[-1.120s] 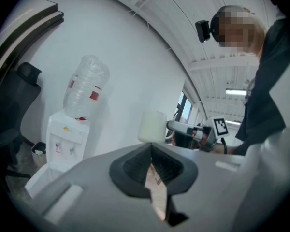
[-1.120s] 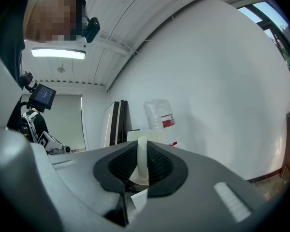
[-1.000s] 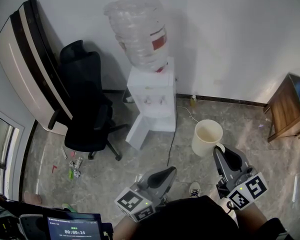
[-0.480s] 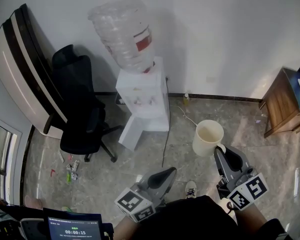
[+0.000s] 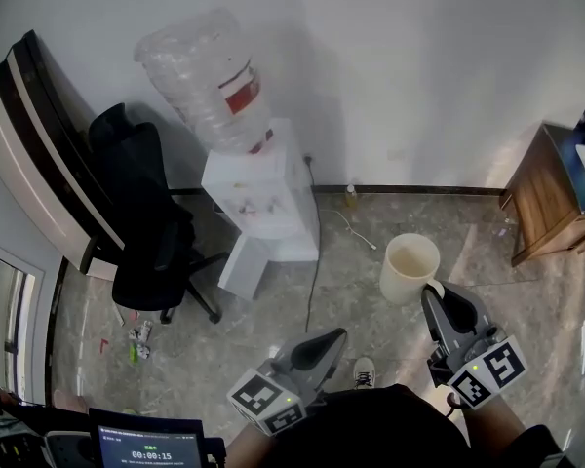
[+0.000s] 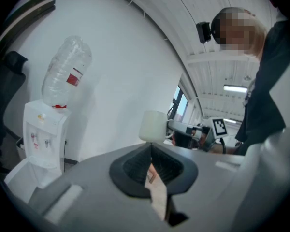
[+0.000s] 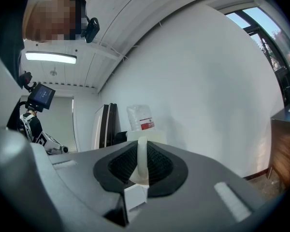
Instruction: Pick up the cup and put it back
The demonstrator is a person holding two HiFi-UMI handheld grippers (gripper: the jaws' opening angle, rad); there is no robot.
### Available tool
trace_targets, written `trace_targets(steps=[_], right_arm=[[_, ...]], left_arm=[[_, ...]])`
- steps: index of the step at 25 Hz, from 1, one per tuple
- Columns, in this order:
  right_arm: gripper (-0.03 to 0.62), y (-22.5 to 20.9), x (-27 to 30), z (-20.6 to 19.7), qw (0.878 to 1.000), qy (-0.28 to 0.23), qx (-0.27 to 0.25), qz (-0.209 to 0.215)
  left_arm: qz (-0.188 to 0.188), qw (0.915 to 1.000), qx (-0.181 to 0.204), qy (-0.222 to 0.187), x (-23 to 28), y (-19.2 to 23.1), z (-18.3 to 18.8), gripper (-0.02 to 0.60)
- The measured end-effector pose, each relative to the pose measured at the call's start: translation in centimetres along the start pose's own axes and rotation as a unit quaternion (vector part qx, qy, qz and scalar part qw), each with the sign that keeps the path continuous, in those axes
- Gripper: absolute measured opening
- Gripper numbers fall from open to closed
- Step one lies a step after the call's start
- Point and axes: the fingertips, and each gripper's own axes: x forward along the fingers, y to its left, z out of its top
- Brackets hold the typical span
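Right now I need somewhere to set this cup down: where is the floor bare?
Bare floor lies between the water dispenser and the wooden cabinet, along the wall. Crowded: litter by the office chair, and a cord beside the dispenser.
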Motion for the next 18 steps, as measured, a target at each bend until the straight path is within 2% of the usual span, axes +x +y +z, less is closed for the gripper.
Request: trace_targets(steps=[9, 14, 18], right_arm=[[0.044, -3.0, 1.5, 0.5, 1.0, 0.011, 0.004, -0.002], [0.044, -2.5, 6.6, 0.9, 1.0, 0.022, -0.007, 0.009], [0.044, -2.0, 8.4, 1.5, 0.999, 0.017, -0.023, 0.017]], left_arm=[[0.017, 0.9998, -0.014, -0.003, 2.2, 1.7, 1.2, 0.003], [0.027, 0.9987, -0.038, -0.02, 2.1, 6.2, 3.1, 0.003], [0.037, 0.9976, -0.038, -0.045, 1.2, 8.0, 3.9, 0.004]])
